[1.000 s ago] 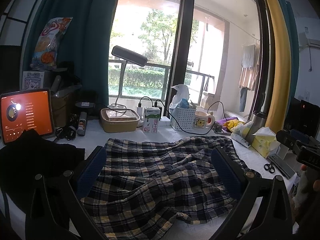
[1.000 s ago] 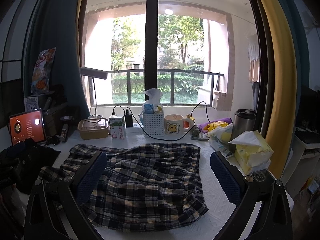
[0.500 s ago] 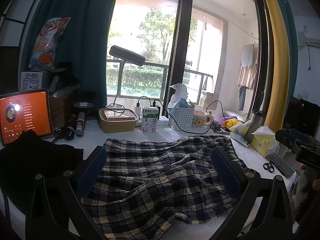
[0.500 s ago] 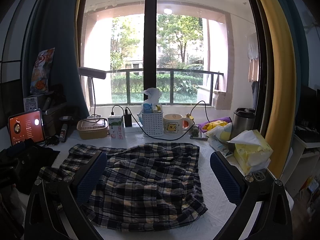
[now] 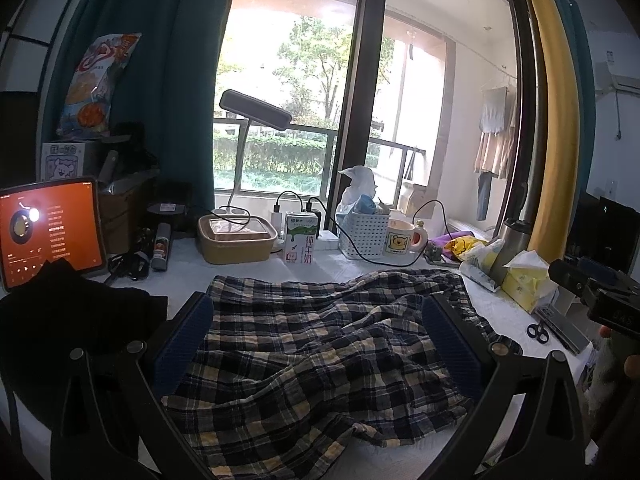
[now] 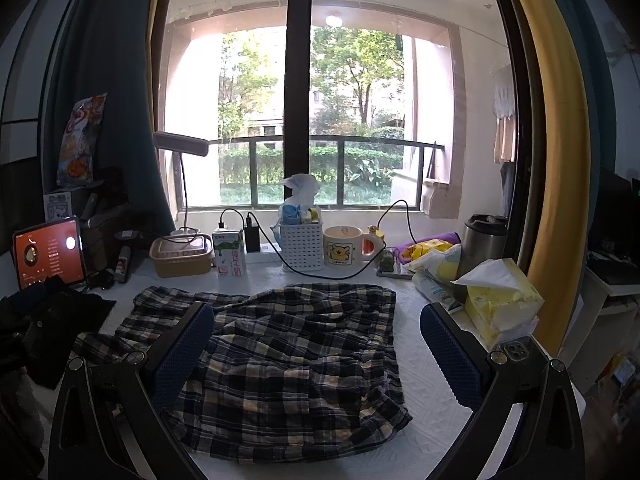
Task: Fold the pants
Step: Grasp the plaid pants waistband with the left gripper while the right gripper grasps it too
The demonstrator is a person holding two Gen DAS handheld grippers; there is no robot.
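The left gripper [image 5: 316,344] is spread wide with nothing between its blue-padded fingers [image 5: 182,340]; it hovers above the near part of the plaid pants [image 5: 320,344]. The right gripper [image 6: 314,350] is likewise fully spread and empty, poised over the same garment from the other side.

The pants lie rumpled and unfolded on the white-covered table [image 6: 420,412], occupying its centre (creases run across the whole fabric). In the left wrist view, part of the right gripper's body shows at the right edge, held by a hand [image 5: 630,364].

To the left of the pants lies a black garment [image 5: 60,312], and behind it stands a tablet [image 5: 48,228] with an orange screen. To the right sit a yellow tissue box [image 6: 504,308], with scissors [image 5: 538,330] near the table edge.

Behind the pants, along the window, stand a lunch container [image 6: 182,256], a milk carton [image 6: 230,252], a white basket [image 6: 302,244] and a bear mug [image 6: 346,246]. A desk lamp [image 6: 182,146] rises at the left rear.
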